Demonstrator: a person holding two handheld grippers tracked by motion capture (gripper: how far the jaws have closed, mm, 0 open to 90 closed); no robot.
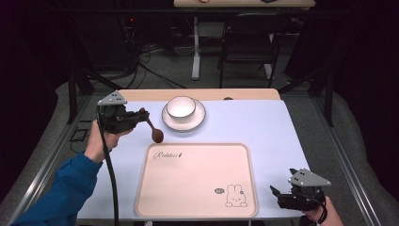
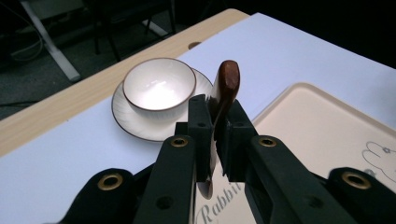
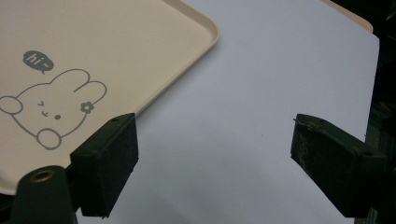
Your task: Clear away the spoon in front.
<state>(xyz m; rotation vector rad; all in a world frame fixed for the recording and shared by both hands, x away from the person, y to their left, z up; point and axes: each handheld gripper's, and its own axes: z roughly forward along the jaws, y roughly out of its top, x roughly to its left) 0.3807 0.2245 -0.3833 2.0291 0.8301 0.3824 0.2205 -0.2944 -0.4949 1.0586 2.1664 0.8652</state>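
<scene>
While the left tool grips a wooden spoon above the surface, between bowl and tray, the right tool waits wide open and empty beside the tray, so placing the spoon probably remains.

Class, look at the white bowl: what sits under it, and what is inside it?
Under the bowl sits a white saucer; the saucer's centre is covered. The bowl's inside looks empty.
</scene>
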